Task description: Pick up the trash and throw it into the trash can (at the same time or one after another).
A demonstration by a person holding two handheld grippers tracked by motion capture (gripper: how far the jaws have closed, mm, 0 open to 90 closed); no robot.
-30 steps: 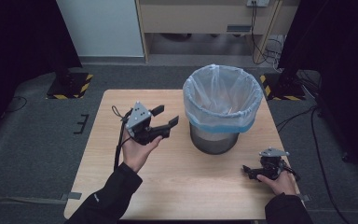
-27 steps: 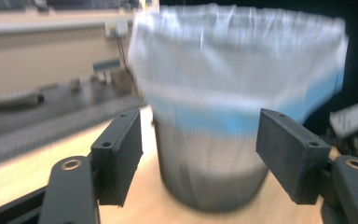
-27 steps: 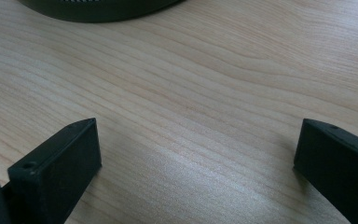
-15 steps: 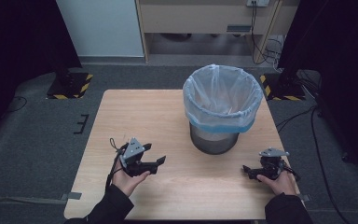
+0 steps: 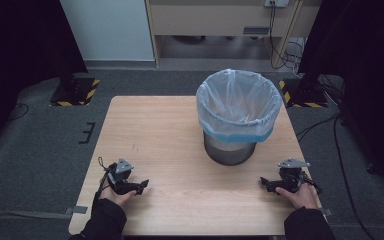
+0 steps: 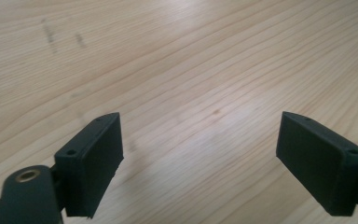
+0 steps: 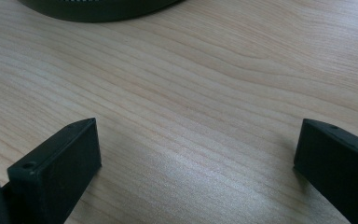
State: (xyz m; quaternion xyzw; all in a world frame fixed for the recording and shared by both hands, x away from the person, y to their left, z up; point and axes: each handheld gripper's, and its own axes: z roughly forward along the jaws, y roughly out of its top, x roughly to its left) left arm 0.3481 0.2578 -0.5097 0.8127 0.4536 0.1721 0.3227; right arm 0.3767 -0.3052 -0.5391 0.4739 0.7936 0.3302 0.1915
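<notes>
Left gripper (image 5: 141, 186) dropped to table (image 5: 180, 125), jaws just opening, empty; bin (image 5: 236, 117) well apart; right gripper (image 5: 264, 184) spread.

A light wooden table (image 5: 170, 130) with visible grain is standing on a grey carpeted floor (image 5: 40, 145). A dark round bin (image 5: 228, 149), lined with a pale blue plastic bag (image 5: 237, 107) folded over its rim, is sitting upright on the table's far right part. A few faint dark marks are showing on the wood near the left side. The near half of the tabletop is lying bare in between.
</notes>
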